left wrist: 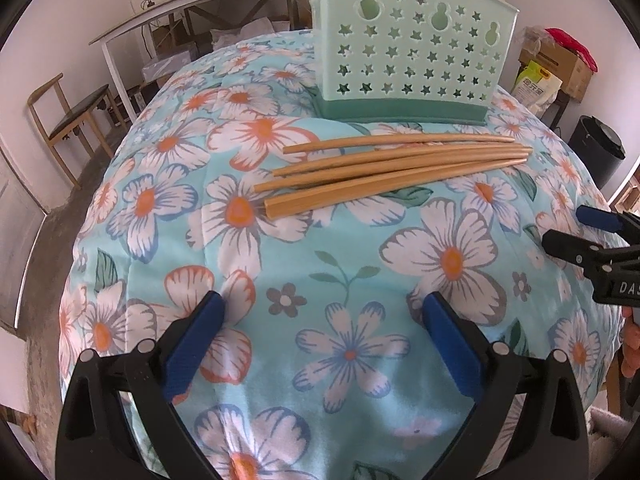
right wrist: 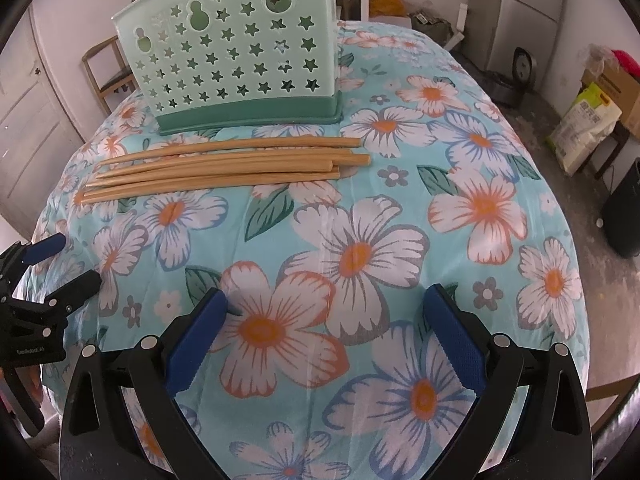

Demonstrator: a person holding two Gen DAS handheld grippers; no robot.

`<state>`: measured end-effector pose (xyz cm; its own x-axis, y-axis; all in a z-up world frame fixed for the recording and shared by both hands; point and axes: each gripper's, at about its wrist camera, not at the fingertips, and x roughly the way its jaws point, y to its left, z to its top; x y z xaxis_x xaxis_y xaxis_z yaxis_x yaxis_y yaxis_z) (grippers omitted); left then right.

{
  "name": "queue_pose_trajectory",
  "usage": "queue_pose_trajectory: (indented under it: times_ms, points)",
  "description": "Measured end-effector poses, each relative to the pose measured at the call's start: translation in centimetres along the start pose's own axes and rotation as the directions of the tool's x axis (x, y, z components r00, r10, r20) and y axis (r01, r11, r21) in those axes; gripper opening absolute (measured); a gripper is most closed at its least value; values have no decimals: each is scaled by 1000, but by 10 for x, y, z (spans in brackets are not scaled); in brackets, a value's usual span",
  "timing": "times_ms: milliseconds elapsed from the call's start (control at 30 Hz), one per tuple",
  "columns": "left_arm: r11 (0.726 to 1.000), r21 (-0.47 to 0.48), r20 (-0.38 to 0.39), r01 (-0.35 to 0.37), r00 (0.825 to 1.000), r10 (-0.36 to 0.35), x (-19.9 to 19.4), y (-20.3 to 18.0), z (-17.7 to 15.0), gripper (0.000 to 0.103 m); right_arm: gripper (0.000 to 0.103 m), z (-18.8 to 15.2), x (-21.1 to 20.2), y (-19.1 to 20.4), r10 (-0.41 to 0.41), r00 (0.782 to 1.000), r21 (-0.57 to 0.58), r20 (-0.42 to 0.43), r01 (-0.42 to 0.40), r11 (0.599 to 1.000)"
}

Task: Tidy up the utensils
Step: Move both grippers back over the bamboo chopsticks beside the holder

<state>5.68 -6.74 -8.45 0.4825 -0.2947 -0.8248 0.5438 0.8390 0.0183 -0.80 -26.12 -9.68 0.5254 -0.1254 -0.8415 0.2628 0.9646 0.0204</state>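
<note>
**Both grippers spread above the floral cloth, chopsticks before the holder**

Blue-padded left gripper (left wrist: 320, 304) hangs over the flowered tablecloth (left wrist: 352, 264) near its front edge, jaws wide apart and gripping nothing. Right gripper (right wrist: 324, 300) sits alongside it, jaws likewise parted and empty; each device appears at the margin of the other's view. Wooden chopsticks (left wrist: 396, 168), about five or six, the exact count unclear where they overlap, lie in one loose bundle across the cloth's middle, roughly parallel to the front edge. One mint-green utensil holder (left wrist: 408, 44), star-perforated, stands upright just behind the bundle, near the far edge. Bare cloth separates both grippers from the chopsticks.
</note>
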Motion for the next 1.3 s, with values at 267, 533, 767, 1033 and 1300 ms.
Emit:
queue_pose_trajectory:
  times_ms: [267,533,767,1033,1300]
  points:
    - [1000,9,24,1,1000,-1,-1,0,-4,97,95,3,1,-1,-1,1000,0,-19,1,1000]
    - [1000,12,22,16,1000,-16,-1,1,-5,97,95,1,2,-1,-17,1000,10,-17,17,1000]
    - [999,17,42,28,999,-29,-2,2,-8,97,95,5,4,-1,-20,999,3,-41,20,1000]
    - [999,16,41,29,999,-29,-2,3,-8,97,95,2,2,0,-28,999,9,-28,29,1000]
    - [999,24,42,22,999,-23,-2,2,-7,97,95,1,0,0,-30,999,9,-26,31,999]
